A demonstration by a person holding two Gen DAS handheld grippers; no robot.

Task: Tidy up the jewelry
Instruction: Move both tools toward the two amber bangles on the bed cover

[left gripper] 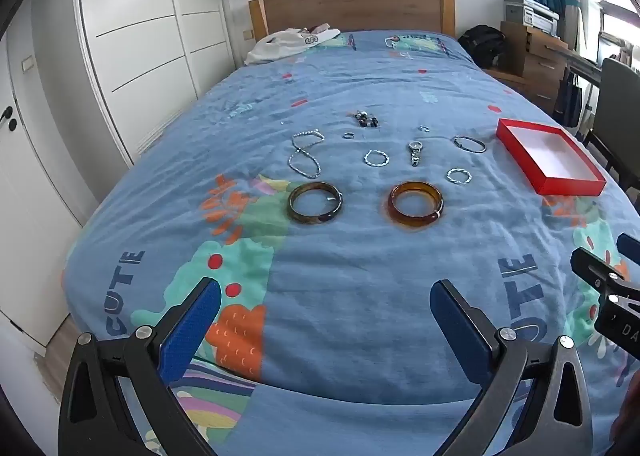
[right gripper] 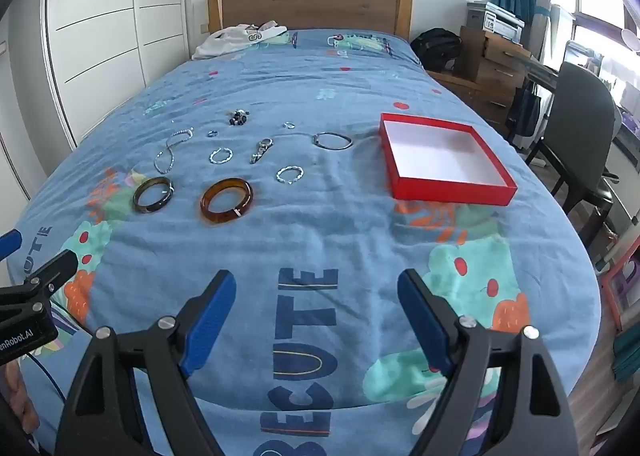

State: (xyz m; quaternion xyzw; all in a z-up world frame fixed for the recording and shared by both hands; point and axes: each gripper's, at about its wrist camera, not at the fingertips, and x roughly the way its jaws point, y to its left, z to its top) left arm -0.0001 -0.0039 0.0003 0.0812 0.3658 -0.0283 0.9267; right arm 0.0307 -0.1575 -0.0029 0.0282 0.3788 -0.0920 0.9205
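Step in hand: the very start, by my reading; nothing is picked up yet and the shallow red cardboard box with a white inside [right gripper: 448, 160] lies empty on the blue patterned bedspread [right gripper: 320, 240].
Jewelry: spread in loose rows mid-bed, left of the box: an amber translucent bangle [right gripper: 226, 200], a dark mottled bangle [right gripper: 153, 194], a silver bead chain [left gripper: 305, 155], two small twisted silver bracelets [right gripper: 289, 175], a thin dark cord bracelet [right gripper: 333, 140], a small silver wristwatch [left gripper: 415, 152], a cluster of dark beads [left gripper: 365, 119].
Left gripper [left gripper: 325, 326]: fingers spread wide, nothing between them, hovering over the near end of the bed.
Right gripper [right gripper: 316, 322]: likewise spread and empty, well short of the jewelry.
Next move: probably reaching forward to a near bangle, closing across its rim, then carrying it to the box.
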